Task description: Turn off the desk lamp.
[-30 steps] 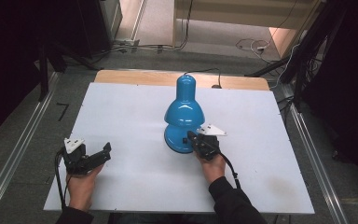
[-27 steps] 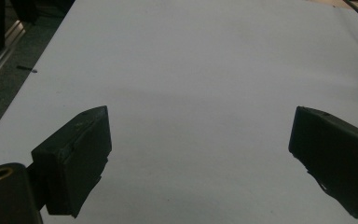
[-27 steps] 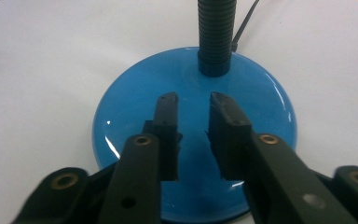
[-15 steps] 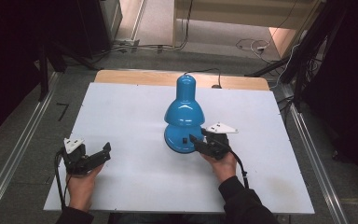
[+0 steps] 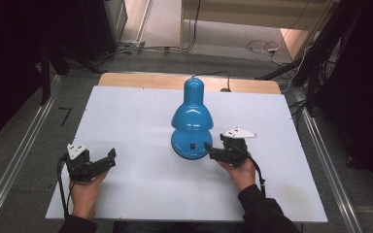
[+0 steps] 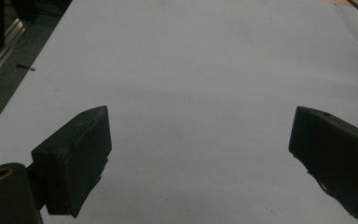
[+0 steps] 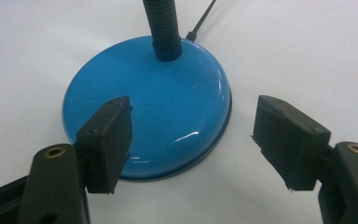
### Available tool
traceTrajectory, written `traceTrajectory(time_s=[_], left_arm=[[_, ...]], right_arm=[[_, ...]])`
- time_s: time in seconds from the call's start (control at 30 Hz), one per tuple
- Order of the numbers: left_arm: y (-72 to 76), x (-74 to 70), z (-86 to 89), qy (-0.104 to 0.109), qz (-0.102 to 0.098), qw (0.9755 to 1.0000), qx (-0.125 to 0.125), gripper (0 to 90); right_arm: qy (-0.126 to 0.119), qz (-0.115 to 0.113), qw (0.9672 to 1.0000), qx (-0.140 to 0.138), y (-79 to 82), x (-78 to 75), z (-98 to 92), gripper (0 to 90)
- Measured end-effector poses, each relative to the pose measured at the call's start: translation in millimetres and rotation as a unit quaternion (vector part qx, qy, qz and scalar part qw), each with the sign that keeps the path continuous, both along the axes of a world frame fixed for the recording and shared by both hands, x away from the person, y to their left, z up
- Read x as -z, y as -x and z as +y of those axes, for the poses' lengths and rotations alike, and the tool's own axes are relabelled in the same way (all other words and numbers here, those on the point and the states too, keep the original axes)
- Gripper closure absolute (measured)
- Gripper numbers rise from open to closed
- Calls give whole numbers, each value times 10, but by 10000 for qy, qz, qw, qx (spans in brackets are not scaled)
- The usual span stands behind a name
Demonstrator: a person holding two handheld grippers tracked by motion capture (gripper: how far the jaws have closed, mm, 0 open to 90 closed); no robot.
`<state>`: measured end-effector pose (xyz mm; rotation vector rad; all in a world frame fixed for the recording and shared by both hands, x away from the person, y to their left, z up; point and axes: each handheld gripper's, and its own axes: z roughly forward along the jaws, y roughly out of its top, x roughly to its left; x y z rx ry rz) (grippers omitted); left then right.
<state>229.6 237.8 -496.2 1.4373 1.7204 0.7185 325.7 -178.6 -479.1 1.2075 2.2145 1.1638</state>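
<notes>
Here we have the blue desk lamp [image 5: 192, 121] standing upright at the middle of the white tabletop [image 5: 126, 116], its cord trailing off the far edge. Our right tool [image 5: 209, 149] sits at the near right rim of the lamp's base [image 7: 144, 112], jaws spread wide and gripping nothing; one jaw hangs over the base near its small black switch [image 5: 192, 145]. Our left tool [image 5: 110, 156] rests wide open and empty at the near left, well apart. We judge the work barely begun: the lamp remains to be handled.
</notes>
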Motion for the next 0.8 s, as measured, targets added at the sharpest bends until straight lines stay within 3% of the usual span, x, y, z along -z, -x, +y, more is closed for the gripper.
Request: traceTrajectory(time_s=[0.8], left_arm=[[-3, 6, 2, 48, 11, 10000, -5, 62]], right_arm=[[-33, 66, 9998, 210, 34, 3, -194, 230]])
